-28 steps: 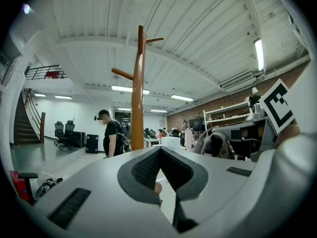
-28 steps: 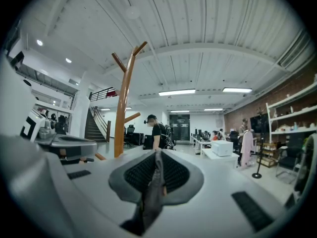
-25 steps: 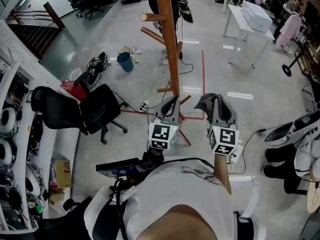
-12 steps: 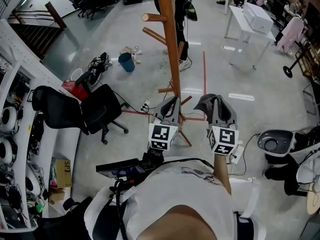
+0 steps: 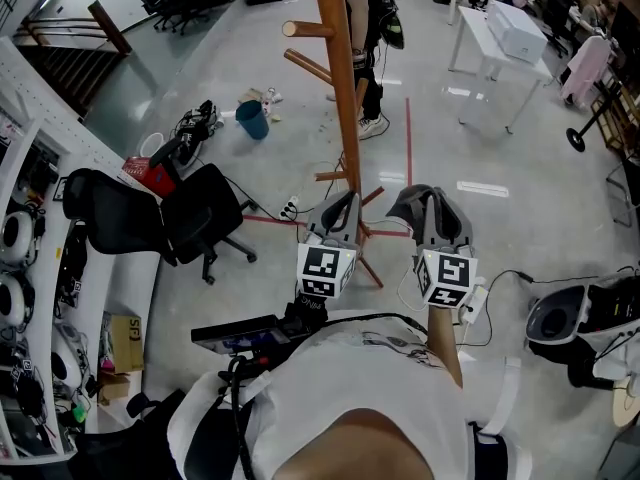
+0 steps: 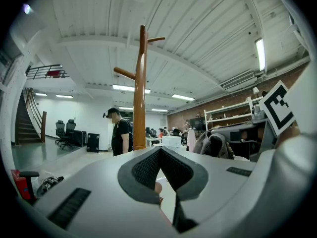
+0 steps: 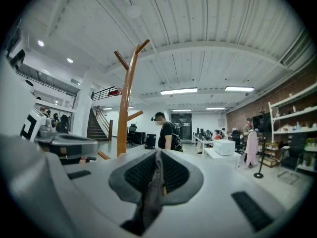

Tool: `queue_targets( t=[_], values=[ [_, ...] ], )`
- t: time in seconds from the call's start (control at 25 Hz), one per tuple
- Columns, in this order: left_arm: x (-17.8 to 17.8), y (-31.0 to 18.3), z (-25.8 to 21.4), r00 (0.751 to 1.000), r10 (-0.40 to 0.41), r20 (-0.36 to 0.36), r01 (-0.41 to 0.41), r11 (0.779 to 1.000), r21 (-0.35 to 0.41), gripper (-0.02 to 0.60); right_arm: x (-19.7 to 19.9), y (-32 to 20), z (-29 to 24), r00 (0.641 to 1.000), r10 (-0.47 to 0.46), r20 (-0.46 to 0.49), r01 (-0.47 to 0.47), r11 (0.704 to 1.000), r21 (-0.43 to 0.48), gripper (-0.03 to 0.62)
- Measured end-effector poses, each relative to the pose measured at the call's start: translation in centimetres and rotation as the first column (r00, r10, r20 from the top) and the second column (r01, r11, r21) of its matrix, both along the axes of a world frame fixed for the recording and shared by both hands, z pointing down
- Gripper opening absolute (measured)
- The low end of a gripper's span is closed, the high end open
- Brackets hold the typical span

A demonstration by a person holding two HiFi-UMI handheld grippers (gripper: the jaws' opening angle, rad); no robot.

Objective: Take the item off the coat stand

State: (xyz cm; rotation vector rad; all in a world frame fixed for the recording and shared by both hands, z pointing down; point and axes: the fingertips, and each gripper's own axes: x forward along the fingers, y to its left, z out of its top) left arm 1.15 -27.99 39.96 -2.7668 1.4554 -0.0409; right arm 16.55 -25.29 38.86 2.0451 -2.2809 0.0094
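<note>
Both tools sit side by side, low in front of the person holding them, and point toward the foot of the coat stand (image 5: 341, 88). In the right gripper view the right tool (image 7: 157, 155) has its jaws drawn in narrow on a strip of the grey garment (image 7: 152, 192), which runs down between the pads. In the head view the same grey garment (image 5: 428, 208) is bunched over the front of that tool, clear of the stand and just right of its splayed wooden feet. In the left gripper view the left tool (image 6: 159, 152) has its jaws together at the tips, with nothing between the pads. The coat stand is a tall brown wooden post with angled pegs, standing upright on the pale floor (image 5: 450, 158) ahead of both tools. A red line (image 5: 407, 128) runs along the floor just right of the post. A person in black (image 7: 166, 130) stands beyond the stand, close behind the post in the head view. Toward the floor's far right corner is a white worktop (image 5: 480, 53) carrying a white box (image 5: 515, 30). Left of the stand a blue bucket (image 5: 251, 121) sits on the floor, and nearer the left edge is a black office chair (image 5: 200, 213).
</note>
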Motion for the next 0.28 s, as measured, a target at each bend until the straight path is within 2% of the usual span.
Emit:
queue_targets(
  t=[0.28],
  values=[
    [0.01, -0.32, 0.08, 1.000, 0.004, -0.002, -0.004, 1.000, -0.008, 0.005, -0.12, -0.44, -0.20, 1.000, -0.003, -0.005, 0.003, 1.000, 0.000, 0.038]
  ],
)
